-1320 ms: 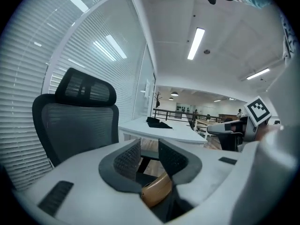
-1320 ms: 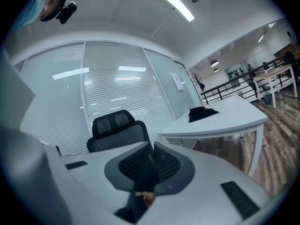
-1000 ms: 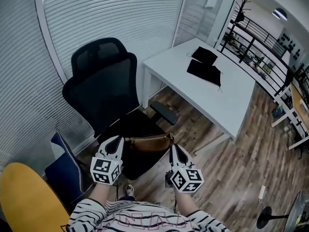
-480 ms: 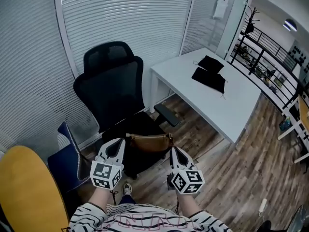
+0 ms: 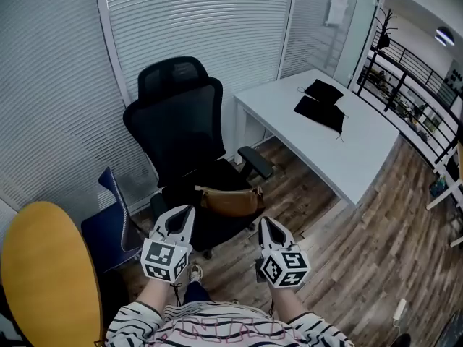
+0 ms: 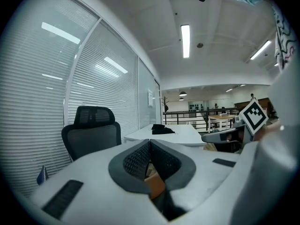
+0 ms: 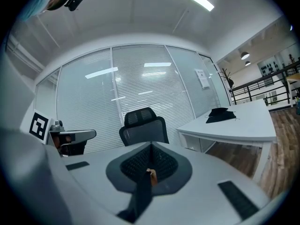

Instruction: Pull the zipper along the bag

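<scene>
We hold the left gripper (image 5: 186, 212) and the right gripper (image 5: 263, 223) just on the near side of the brown bag (image 5: 230, 199). The bag lies across the seat of the black office chair (image 5: 181, 114), its long side running left to right. Both grippers have their jaws pressed together, pads meeting with nothing clamped; a sliver of the bag shows only through the gap behind the tips. We judge this to be the approach, so both must spread their jaws before reaching in. To do it well, we should pin one end of the bag with one gripper so the soft body cannot slide or bunch. With the other we pinch the zipper pull, which we cannot make out from here, and draw it straight along the seam with the bag taut.
</scene>
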The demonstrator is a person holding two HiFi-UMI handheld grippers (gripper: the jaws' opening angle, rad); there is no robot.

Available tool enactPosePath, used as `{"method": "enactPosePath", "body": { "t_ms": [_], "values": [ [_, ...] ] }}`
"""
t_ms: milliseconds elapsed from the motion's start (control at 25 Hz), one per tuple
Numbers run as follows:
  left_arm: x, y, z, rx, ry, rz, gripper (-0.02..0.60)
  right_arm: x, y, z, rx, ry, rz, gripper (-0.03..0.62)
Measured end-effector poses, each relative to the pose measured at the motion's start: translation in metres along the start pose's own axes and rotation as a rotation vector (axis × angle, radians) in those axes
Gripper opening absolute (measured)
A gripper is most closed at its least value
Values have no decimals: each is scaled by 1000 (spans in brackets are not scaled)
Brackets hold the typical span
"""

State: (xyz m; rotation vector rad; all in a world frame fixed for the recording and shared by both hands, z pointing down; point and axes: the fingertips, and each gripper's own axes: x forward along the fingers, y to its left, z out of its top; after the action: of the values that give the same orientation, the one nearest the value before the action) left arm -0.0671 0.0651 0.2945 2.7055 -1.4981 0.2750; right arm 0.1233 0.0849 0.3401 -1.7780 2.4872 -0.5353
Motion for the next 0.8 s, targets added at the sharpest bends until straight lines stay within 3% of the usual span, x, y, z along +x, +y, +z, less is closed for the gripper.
{"method": "enactPosePath", "body": {
  "t_ms": [800],
  "values": [
    [-46, -51, -20, -19, 9, 26, 28, -55, 9, -22, -54, 36, 39, 28]
  ]
}}
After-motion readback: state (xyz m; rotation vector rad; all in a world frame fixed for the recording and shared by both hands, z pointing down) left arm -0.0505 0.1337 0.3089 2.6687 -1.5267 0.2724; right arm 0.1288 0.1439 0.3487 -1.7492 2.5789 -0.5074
